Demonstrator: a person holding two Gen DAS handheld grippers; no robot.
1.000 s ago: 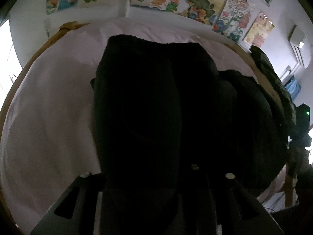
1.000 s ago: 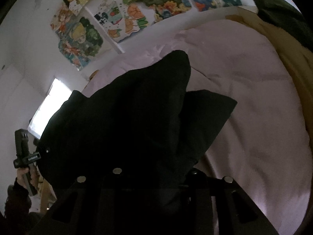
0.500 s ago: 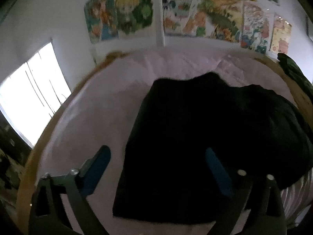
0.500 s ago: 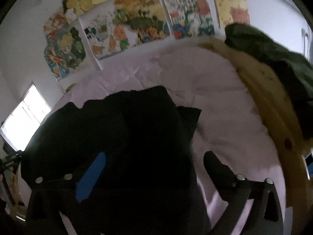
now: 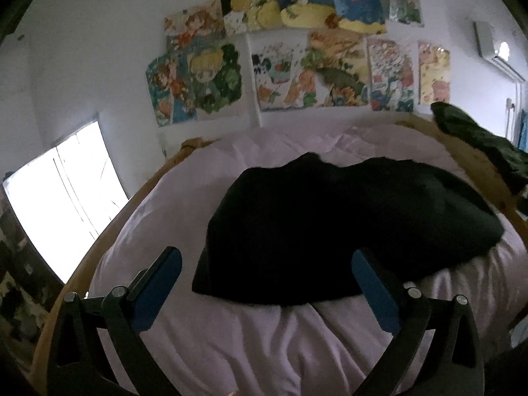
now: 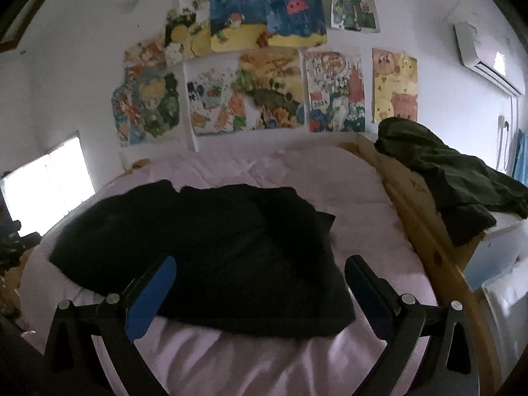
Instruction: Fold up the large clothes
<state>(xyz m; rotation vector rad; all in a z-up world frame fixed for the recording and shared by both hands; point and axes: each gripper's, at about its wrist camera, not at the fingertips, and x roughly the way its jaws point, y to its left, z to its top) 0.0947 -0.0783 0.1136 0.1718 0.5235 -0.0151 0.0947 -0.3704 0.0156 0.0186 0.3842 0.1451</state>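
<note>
Left wrist view is showing the left gripper [image 5: 265, 274] spread, empty, with the black folded garment [image 5: 346, 231] lying ahead, long axis crosswise, while the right gripper [image 6: 260, 280] is hovering equally spread and near.

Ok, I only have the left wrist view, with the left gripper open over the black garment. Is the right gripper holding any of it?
Observer: No. The right gripper is open above the black garment, jaws apart, gripping nothing.
Operator: How does the garment's right edge lie?
Observer: A small flap pokes out from under the top layer, toward the wooden rail.
Operator: Anything on that rail?
Observer: A dark green garment is draped over it, and one end hangs down the rail's outer side.
</note>
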